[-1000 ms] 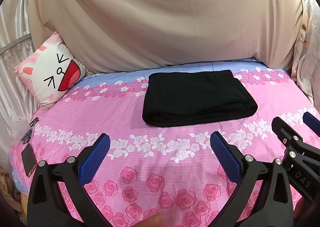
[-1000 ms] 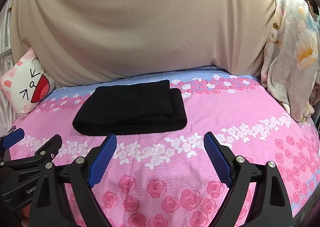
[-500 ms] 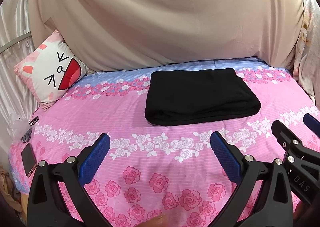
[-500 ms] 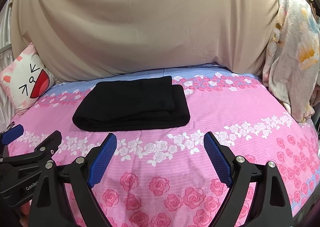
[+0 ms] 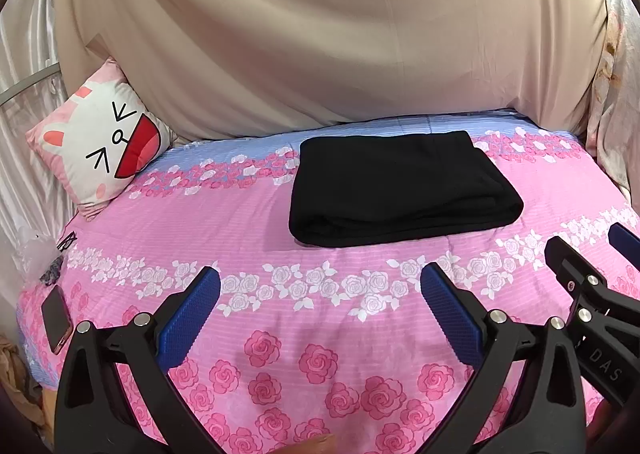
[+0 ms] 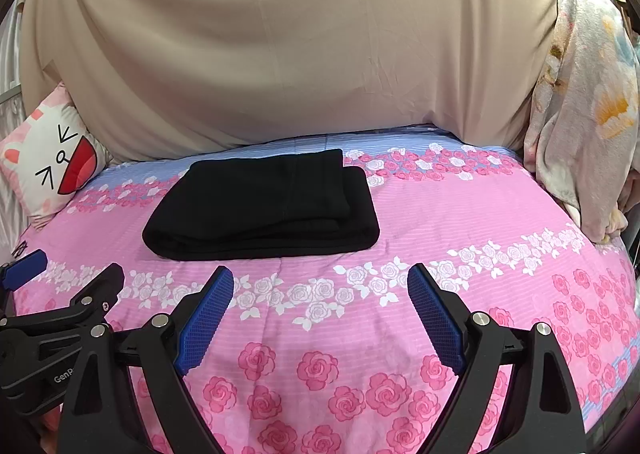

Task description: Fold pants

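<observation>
Well, the soft, floppy black pants look folded already, best picked up by an edge, and the left gripper and right gripper both gape wide and hold nothing.

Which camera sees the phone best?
The left wrist camera. The phone lies dark and flat at the left edge of the pink bedspread, below the cartoon pillow. The right wrist camera does not show it at all.

Pants: matt black knit cloth. Bed sheet: printed woven cotton. Hand-held gripper: matt black plastic, ribbed blue pads.
</observation>
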